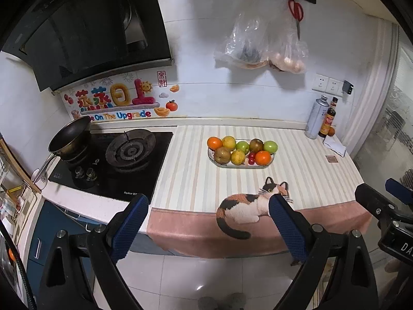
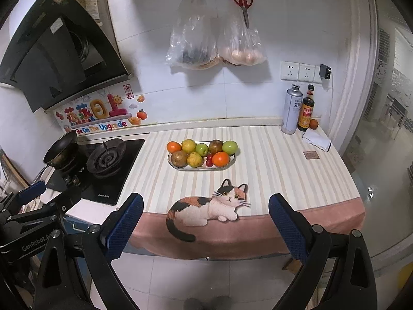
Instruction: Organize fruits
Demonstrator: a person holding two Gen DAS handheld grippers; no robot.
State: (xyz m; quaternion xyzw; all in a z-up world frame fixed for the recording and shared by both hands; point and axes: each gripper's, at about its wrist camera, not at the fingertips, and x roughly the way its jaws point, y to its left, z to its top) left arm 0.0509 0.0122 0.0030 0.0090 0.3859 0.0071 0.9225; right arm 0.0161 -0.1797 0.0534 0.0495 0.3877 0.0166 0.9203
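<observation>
Hovering short of the near counter edge, the left gripper [image 1: 209, 201] and right gripper [image 2: 206, 200] are held with jaws spread wide and nothing between them. The fruits [image 2: 200, 152] are seen heaped on an oval plate [image 2: 229, 161] at mid-counter, on the striped cloth [image 2: 271, 175], well apart from both grippers. Round fruits are judged liable to roll if one is lifted from the touching pile; small red ones [image 2: 209, 160] could be knocked off the shallow rim. A stray orange [image 2: 313, 124] is noted far right beside the bottles [image 2: 306, 111].
</observation>
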